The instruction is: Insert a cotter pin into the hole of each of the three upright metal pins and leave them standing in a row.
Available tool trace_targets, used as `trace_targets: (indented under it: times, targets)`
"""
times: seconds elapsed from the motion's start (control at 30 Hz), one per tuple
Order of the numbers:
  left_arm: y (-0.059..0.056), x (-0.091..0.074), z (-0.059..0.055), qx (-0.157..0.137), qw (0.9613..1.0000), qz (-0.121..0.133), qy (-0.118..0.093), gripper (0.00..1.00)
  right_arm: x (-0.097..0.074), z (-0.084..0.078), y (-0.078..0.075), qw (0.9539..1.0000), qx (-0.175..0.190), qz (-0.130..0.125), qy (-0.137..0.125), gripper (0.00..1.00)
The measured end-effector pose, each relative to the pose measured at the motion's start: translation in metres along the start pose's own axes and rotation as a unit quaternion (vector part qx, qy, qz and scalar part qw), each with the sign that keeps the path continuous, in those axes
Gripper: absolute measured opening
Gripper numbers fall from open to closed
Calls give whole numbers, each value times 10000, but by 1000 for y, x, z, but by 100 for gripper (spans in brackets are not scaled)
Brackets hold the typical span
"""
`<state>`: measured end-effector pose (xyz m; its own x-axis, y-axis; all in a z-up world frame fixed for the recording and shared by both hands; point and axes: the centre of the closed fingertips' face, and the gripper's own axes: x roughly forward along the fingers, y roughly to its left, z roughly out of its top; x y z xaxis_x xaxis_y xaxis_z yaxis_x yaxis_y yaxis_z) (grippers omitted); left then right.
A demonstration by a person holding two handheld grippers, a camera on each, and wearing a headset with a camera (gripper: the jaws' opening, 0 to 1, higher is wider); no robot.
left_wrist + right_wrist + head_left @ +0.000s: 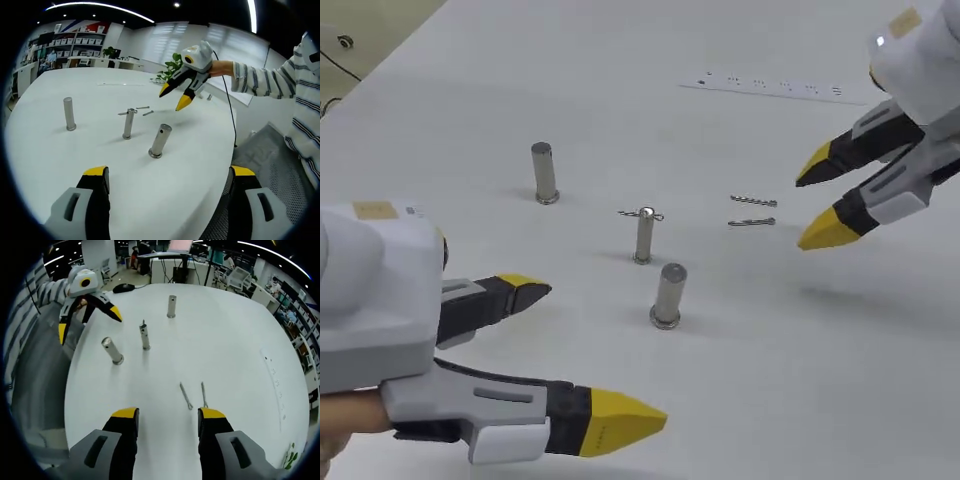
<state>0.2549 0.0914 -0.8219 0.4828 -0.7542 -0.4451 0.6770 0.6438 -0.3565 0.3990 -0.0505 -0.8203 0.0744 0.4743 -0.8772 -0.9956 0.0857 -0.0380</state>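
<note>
The right tool, at the upper right of the head view, hangs with jaws apart and empty, near the two loose cotter pins lying flat on the white surface; the left tool, at lower left, is likewise spread and holds nothing. Three pins stand upright at centre; the middle pin carries a fitted cotter pin; the far pin and near pin have none. The loose wires look light, thin and prone to skidding; pinching one near its looped end should leave the legs free; the steel pins look stiff but tippable.
</note>
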Motion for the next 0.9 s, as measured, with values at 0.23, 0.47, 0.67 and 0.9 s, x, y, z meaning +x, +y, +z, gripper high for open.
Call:
trace_targets:
  times: [0.23, 0.47, 0.67, 0.9]
  targets:
    - [-4, 0, -3, 64, 9999, -57, 70, 99, 14, -9, -12, 9998, -69, -95, 170, 40]
    - [-7, 3, -5, 48, 9999, -108, 94, 99, 25, -11, -16, 9998, -92, -34, 153, 31]
    - [-8, 4, -7, 57, 9998, -121, 140, 99, 33, -4, -14, 9997, -197, 32, 118, 22]
    - [-5, 2, -11, 18, 9998, -35, 173, 99, 41, 0, -8, 9988, -433, 79, 230, 20]
